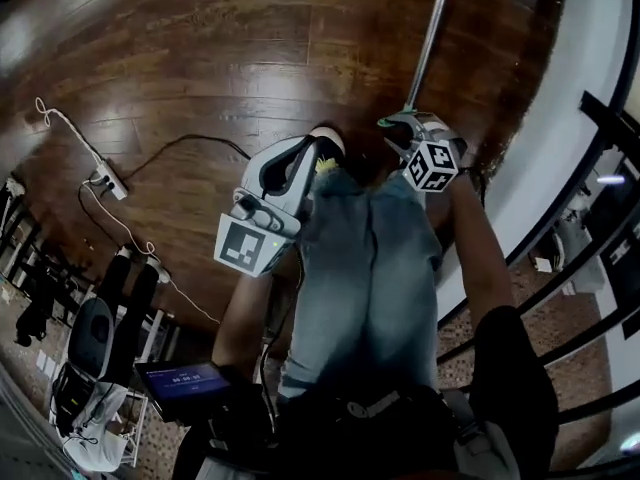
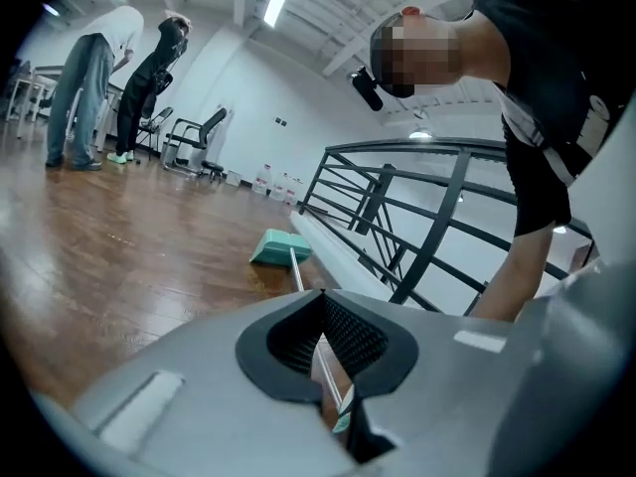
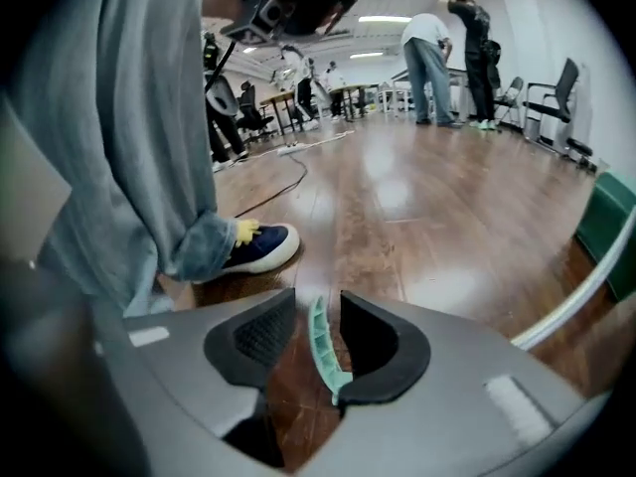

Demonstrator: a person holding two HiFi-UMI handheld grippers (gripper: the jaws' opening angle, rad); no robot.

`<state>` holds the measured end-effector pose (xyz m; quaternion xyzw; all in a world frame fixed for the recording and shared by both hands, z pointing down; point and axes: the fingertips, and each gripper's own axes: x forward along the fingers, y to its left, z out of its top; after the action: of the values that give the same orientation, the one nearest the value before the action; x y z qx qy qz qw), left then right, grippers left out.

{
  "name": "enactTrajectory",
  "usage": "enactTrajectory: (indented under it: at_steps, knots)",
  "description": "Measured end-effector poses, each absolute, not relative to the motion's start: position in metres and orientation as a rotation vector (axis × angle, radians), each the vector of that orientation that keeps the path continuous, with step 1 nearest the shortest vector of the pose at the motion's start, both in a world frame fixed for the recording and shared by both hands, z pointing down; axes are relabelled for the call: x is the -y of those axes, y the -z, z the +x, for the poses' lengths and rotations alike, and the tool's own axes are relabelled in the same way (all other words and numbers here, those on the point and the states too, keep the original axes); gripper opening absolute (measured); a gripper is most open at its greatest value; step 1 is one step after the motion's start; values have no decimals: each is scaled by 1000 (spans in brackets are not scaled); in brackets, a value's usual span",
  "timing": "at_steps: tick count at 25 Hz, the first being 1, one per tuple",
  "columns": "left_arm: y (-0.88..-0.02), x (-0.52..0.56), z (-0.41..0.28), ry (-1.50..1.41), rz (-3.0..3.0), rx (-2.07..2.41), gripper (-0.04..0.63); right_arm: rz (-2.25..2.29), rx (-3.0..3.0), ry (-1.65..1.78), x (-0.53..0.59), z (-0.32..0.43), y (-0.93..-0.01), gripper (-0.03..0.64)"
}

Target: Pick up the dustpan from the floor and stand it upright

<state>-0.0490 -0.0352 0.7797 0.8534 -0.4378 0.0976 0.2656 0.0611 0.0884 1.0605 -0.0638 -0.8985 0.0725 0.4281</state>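
Two claws in play. The right claw [image 1: 408, 128] [image 3: 318, 338] is closed on the teal handle tip of the dustpan [image 1: 430, 38] [image 3: 320, 361]. The tip sits against the right pad, with a thin sliver of floor showing by the left pad. The handle end is off the floor and the pole slants away to the pan.

In the head view the pan is cut off past the top edge and only the pole shows. In the left gripper view the teal pan [image 2: 278, 248] lies on the wood floor [image 2: 119, 256] just beside the base of the black railing [image 2: 417, 227]. In the right gripper view it is a dark green shape clipped by the right edge.

The left claw [image 1: 312, 158] [image 2: 323, 341] has its tips together and grips nothing. The pole shows only through the slit behind them. In the head view it hangs over the jeans [image 1: 370, 268], apart from the pole.

A shoe [image 3: 253, 246] is planted near the right claw. A power strip with cable [image 1: 105, 180] lies on the floor at left. Two people [image 2: 94, 87] stand far back, small and hard to make out.
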Motion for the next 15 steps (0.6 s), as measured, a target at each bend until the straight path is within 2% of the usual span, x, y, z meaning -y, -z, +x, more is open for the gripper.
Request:
enactTrajectory:
  at_steps: [6, 7, 8, 10, 13, 15]
  knots:
    - [-790, 22, -52, -295, 2291, 1169, 18, -256, 2160, 25, -106, 66, -1109, 156]
    - [-789, 20, -53, -298, 2292, 1165, 18, -253, 2136, 51, -104, 66, -1114, 134]
    - [-788, 19, -54, -301, 2291, 1164, 18, -257, 2115, 68, -102, 66, -1119, 81]
    - [-789, 18, -58, -302, 2284, 1174, 18, -275, 2110, 56, -101, 60, -1118, 77]
    - [-786, 14, -64, -283, 2271, 1187, 18, -232, 2206, -21, -97, 40, -1084, 72]
    - [-755, 16, -62, -259, 2274, 1184, 18, -171, 2286, -103, -89, 30, -1022, 66]
